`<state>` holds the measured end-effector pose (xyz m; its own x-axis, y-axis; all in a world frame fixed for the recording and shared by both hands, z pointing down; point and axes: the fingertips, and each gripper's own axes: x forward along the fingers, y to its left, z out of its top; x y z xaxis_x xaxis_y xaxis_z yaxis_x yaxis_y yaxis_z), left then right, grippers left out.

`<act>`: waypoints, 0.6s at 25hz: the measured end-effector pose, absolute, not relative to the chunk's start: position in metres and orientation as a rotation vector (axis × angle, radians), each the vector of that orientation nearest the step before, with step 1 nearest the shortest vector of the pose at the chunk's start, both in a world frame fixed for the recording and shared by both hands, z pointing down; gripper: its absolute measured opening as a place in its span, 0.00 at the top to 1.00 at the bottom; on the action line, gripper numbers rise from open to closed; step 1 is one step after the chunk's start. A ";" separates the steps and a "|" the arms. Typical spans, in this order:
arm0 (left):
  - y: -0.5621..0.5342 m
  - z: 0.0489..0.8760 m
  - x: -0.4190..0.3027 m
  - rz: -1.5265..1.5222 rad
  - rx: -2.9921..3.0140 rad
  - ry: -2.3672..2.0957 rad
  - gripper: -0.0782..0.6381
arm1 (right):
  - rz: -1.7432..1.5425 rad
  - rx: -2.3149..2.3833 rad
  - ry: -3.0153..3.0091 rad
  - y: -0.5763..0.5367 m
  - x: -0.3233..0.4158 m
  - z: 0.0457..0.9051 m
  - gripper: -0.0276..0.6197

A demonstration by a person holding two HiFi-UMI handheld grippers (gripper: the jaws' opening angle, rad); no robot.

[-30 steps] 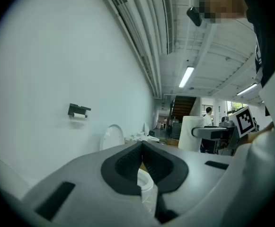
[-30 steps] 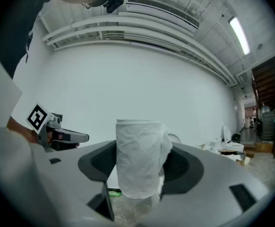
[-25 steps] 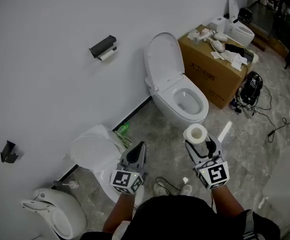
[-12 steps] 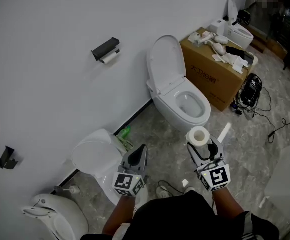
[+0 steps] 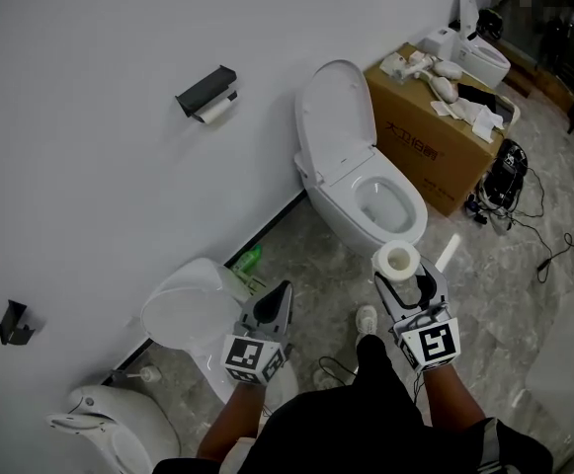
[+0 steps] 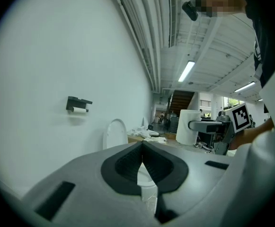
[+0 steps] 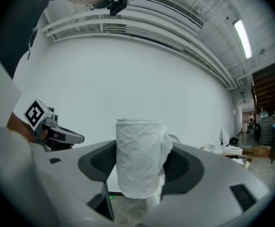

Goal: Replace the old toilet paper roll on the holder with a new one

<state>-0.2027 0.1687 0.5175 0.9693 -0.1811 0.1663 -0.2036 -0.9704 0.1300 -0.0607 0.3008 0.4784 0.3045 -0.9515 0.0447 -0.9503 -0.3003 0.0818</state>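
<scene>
A black paper holder hangs on the white wall, with the old white roll under its cover. The left gripper view shows the holder far off at the left. My right gripper is shut on a new toilet paper roll, which stands upright between its jaws. My left gripper is shut with nothing in it, and its jaws meet in the left gripper view. Both grippers are low and well short of the holder.
An open toilet stands by the wall ahead of the right gripper. A cardboard box with loose parts is beyond it. A closed toilet sits just ahead of the left gripper. Cables and a black device lie at the right.
Both grippers have moved forward toward the wall and the open toilet, with the new roll still held. A shoe has come into view between them.
</scene>
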 end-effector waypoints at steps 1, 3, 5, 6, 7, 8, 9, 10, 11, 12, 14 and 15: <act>0.164 0.519 -0.195 0.244 2.969 -0.296 0.89 | -0.008 2.460 -1.804 0.294 -0.051 0.480 0.54; 0.153 0.520 -0.180 0.263 2.972 -0.309 0.89 | -0.007 2.447 -1.820 0.280 -0.030 0.480 0.54; 0.139 0.519 -0.162 0.268 2.983 -0.335 0.89 | -0.014 2.429 -1.838 0.266 -0.006 0.479 0.54; 0.132 0.519 -0.152 0.270 2.984 -0.355 0.89 | -0.013 2.425 -1.847 0.259 0.007 0.479 0.54; 0.124 0.519 -0.142 0.273 2.980 -0.379 0.89 | -0.009 2.423 -1.858 0.252 0.020 0.480 0.54; 0.117 0.518 -0.132 0.276 2.975 -0.402 0.89 | -0.004 2.418 -1.873 0.245 0.031 0.480 0.54; 0.110 0.518 -0.122 0.281 2.971 -0.421 0.89 | -0.001 2.407 -1.891 0.237 0.042 0.479 0.54; 0.105 0.518 -0.112 0.291 2.972 -0.431 0.89 | -0.001 2.391 -1.912 0.229 0.052 0.477 0.54; 0.102 0.518 -0.101 0.309 2.976 -0.436 0.89 | -0.001 2.375 -1.937 0.221 0.060 0.476 0.54; 0.099 0.519 -0.092 0.334 2.980 -0.440 0.89 | -0.001 2.358 -1.963 0.213 0.068 0.476 0.54; 0.092 0.521 -0.076 0.382 2.977 -0.467 0.89 | -0.010 2.310 -2.006 0.199 0.083 0.477 0.54; 0.088 0.521 -0.069 0.396 2.973 -0.490 0.89 | -0.026 2.279 -2.022 0.193 0.090 0.477 0.54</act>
<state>-0.0689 0.0879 0.5214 0.9142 -0.3014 0.2710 -0.3282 -0.9428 0.0583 0.0905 0.1926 0.4769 0.1209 -0.9914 0.0500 -0.9898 -0.1166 0.0815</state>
